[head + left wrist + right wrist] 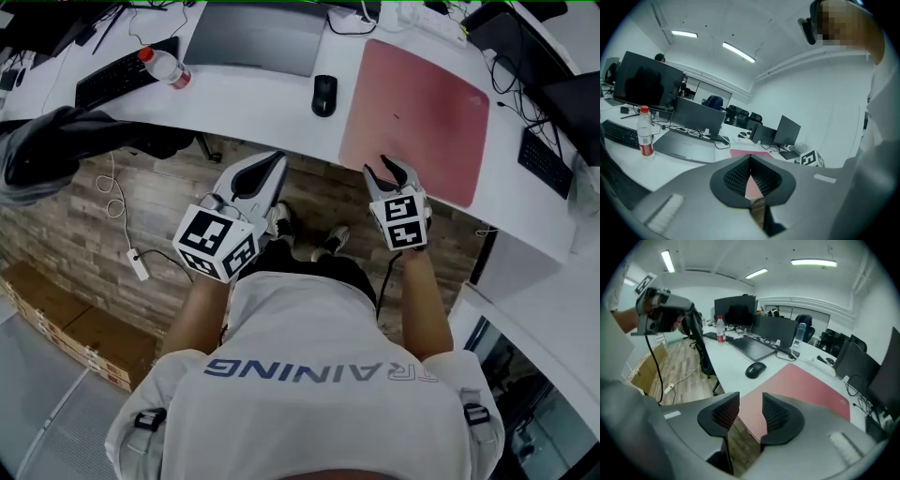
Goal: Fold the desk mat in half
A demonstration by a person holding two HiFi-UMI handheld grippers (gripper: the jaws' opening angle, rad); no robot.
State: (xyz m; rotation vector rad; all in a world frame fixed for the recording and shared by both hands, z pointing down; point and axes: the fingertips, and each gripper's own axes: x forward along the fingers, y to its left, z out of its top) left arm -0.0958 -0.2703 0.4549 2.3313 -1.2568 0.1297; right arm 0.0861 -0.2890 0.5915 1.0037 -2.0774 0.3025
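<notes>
While the pink desk mat (422, 108) lies flat and unfolded on the white desk (272, 108), both grippers are held at the desk's near edge. The mat sits on the right part of the desk, just right of a black mouse (323, 94) and apart from it. Its near edge runs along the desk's front rim.

Right gripper (388, 172): its jaws stand wide apart and grip nothing. In the head view its tips lie over the mat's near edge. In the right gripper view (751, 403) the mat (806, 385) and its front edge show through the gap between the pads, and neither pad presses on it. Whether a tip touches the mat cannot be told.

Left gripper (272, 169): it hangs off the desk, over the wood floor (94, 234), and points toward the desk edge left of the mat. In the left gripper view (750, 159) the jaw tips meet with nothing held. A strip of the mat (747, 152) shows beyond them.

Further left on the desk are a closed grey laptop (253, 42), a red-capped bottle (167, 67) and a black keyboard (117, 75), all well apart from the mat.
</notes>
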